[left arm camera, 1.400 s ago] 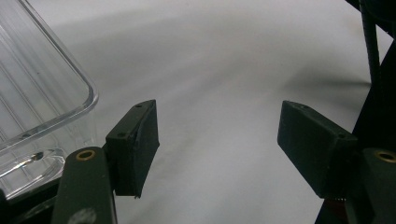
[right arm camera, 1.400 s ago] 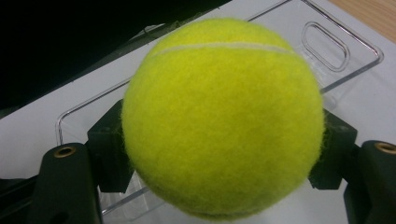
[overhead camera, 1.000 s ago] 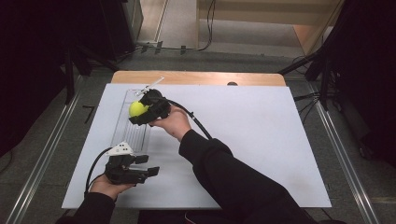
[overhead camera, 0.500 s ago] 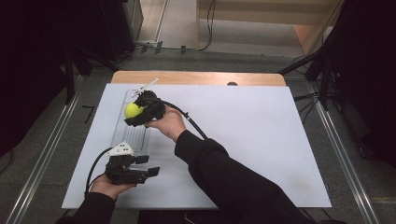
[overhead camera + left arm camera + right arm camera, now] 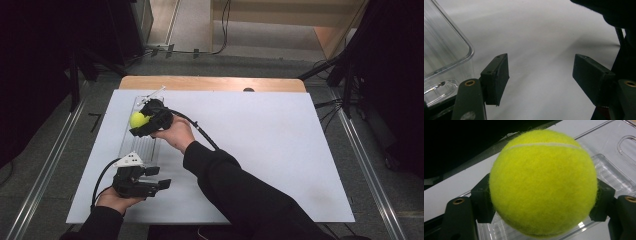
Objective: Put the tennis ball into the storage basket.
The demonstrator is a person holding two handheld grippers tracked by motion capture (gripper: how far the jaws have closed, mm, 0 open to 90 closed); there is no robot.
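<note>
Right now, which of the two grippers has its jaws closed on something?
The right gripper, held over the clear tray: its jaws clamp the yellow tennis ball. The left gripper, near the table's front edge, has its jaws apart with nothing between them.

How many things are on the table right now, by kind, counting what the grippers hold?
Tennis balls: 1, the yellow tennis ball clamped in the right gripper, over the tray.
Clear plastic trays: 1, the clear tray on the white table.
Grippers: 2, with the left gripper open and holding nothing, beside the tray's near end.
Total: 4
</note>
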